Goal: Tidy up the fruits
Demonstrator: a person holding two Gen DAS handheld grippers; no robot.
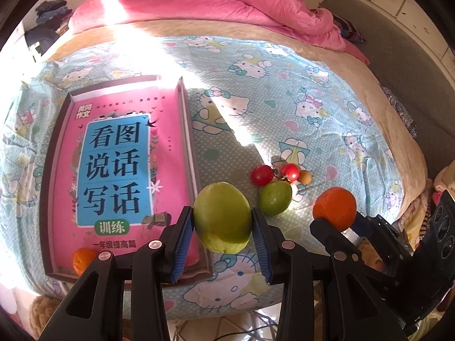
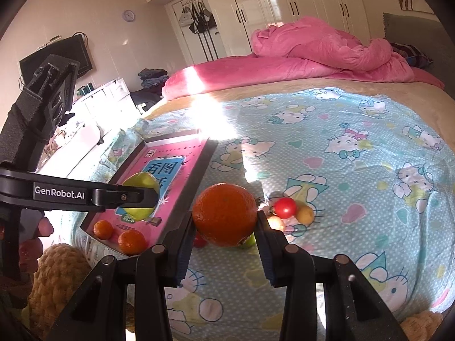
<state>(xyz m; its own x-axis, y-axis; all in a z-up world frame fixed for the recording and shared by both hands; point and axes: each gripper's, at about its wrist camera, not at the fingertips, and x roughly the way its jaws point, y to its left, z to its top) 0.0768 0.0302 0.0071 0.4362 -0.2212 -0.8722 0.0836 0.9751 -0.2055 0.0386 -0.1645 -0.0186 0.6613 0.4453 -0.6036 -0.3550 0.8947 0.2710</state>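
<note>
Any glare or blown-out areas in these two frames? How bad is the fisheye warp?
Left wrist: a sunlight band blows out the bedsheet and the top of the book; the green fruit stays well exposed and sharp. Right wrist: the same band clips white by the tray; the orange is crisp. Both views: strong barrel bending, dark vignette corners.

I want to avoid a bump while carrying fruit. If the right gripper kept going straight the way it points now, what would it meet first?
Probably the bedsheet, near the loose fruit: the red cherry tomato sits just right of the held orange. The right gripper points downward, though depth is unclear.
</note>
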